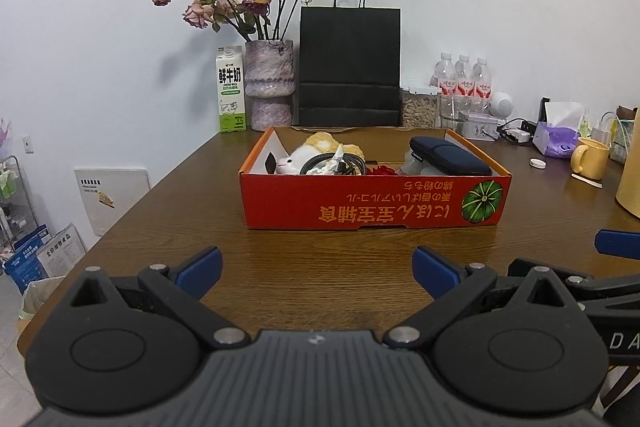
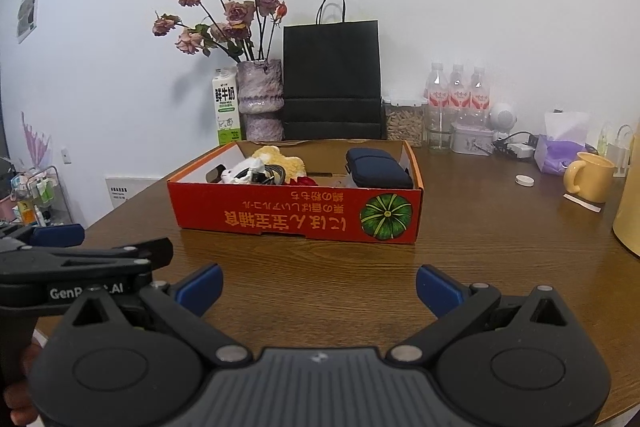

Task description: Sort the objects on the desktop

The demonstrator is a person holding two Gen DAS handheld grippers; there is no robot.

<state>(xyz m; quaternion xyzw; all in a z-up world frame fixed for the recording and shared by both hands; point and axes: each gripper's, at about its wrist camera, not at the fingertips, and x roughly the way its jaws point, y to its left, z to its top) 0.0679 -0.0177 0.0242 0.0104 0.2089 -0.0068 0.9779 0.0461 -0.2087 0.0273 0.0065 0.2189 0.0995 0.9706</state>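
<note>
We see both tongs, left point(image 1: 316, 273) and right point(image 2: 319, 290), spread apart, empty, over the desk point(image 1: 320, 259); the red box point(image 2: 296, 211) sits ahead; only the right view shows fingers point(image 2: 18, 403) gripping the left handle

Both grippers are matte black plastic: the left gripper point(image 1: 316, 273) and right gripper point(image 2: 319, 287) each have blue-padded fingers point(image 1: 199, 271), round pivot housings, silver screws and a ribbed grey centre. White "GenR…AI" lettering marks the left one's side.

Left claw point(image 1: 318, 273) and right claw point(image 2: 319, 291) side by side, both spread wide, empty
</note>
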